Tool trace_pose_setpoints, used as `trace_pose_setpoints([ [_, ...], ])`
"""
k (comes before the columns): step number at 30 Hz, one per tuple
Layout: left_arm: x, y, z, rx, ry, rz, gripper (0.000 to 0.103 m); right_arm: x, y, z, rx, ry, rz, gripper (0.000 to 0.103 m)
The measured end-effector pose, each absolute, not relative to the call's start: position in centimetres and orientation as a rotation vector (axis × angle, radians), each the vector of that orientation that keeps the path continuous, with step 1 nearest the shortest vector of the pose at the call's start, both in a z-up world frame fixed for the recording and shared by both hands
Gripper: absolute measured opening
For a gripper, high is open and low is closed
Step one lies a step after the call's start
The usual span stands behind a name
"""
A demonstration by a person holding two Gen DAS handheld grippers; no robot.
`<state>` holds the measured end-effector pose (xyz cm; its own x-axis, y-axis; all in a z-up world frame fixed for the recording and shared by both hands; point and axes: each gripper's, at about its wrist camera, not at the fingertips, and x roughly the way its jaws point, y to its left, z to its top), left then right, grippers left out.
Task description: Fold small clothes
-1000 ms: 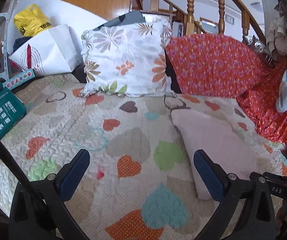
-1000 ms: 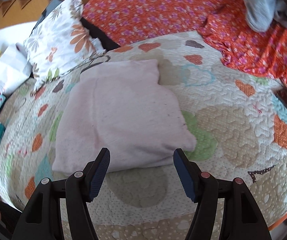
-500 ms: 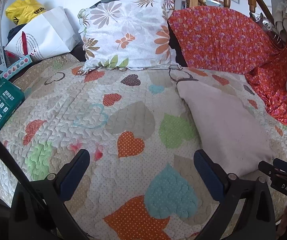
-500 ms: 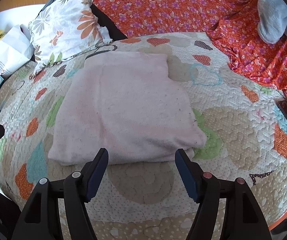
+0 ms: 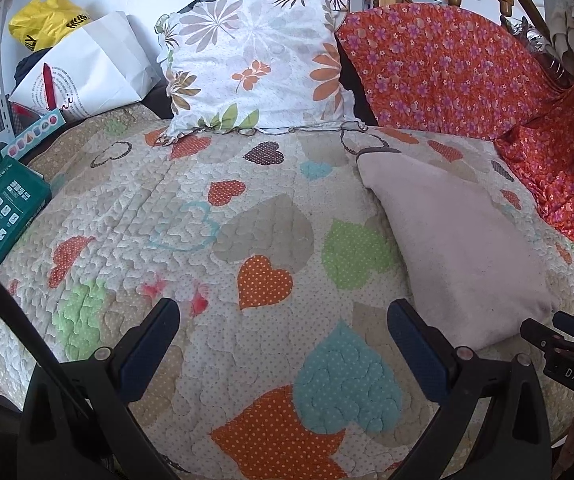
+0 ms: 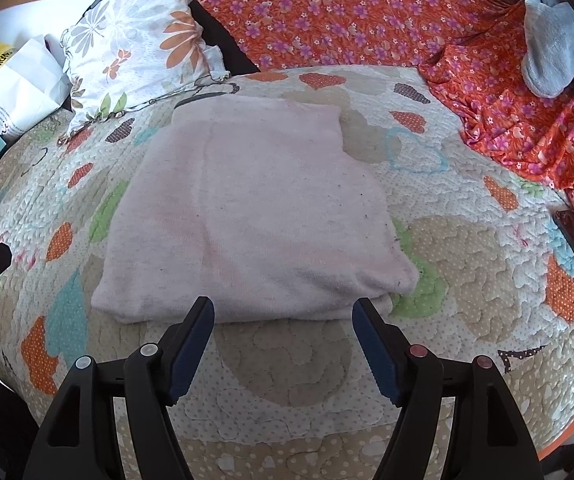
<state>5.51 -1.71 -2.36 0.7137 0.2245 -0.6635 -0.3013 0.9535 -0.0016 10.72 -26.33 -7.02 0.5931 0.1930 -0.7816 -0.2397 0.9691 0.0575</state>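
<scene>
The right gripper [image 6: 281,322] is opening, nothing between its pads. Just beyond at twelve o'clock lies the folded pink garment [image 6: 255,216] on the heart quilt [image 6: 467,280], long axis running six to twelve. The left gripper [image 5: 283,324] gapes empty; the garment sits at its two o'clock.
</scene>
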Motion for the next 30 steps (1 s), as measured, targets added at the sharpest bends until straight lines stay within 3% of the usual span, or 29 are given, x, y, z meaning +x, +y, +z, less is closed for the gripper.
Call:
trace_pose_setpoints([
  [11,5.3,-3.5,-1.0,0.033,0.676,0.357,0.103,10.8,-26.3,-7.0,-0.075,0.895,0.243,0.078],
  [24,3.5,-3.6,1.0,-0.059,0.541,0.226,0.103,10.6,-26.8,-6.3,-0.067,0.858,0.213,0.078],
  [30,3.8,-4.4,0.5,-0.025,0.568,0.205,0.103,10.3,-26.1,-6.1,-0.116,0.830,0.206,0.078],
])
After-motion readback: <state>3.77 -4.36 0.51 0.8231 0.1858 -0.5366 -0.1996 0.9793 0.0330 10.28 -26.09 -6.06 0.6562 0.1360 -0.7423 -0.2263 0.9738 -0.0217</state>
